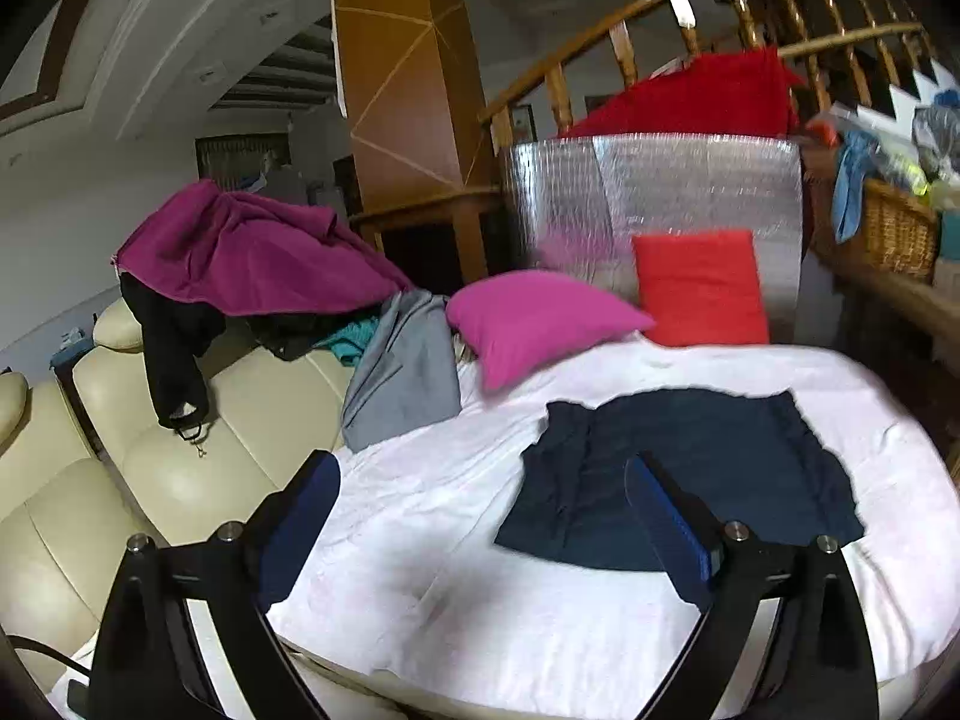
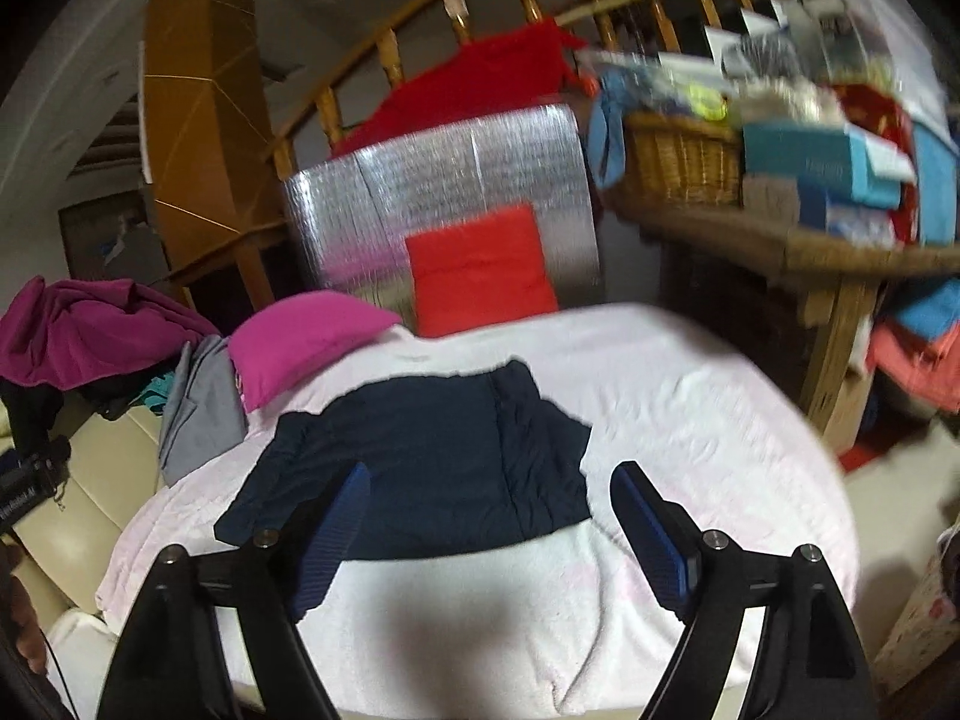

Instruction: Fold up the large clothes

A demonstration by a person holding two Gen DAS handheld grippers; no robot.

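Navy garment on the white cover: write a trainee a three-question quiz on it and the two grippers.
1. True or false: the left gripper is clamped on the navy garment.
2. Which cushion stands upright against the silver panel? A) the pink cushion B) the red cushion C) neither
3. Fill in: the navy garment lies flat on the ___ cover.

Key:
1. False. Its jaws stand wide apart with nothing between them; the right gripper is likewise open and empty.
2. B. The pink cushion lies tilted at the cover's edge beside the grey garment.
3. White.
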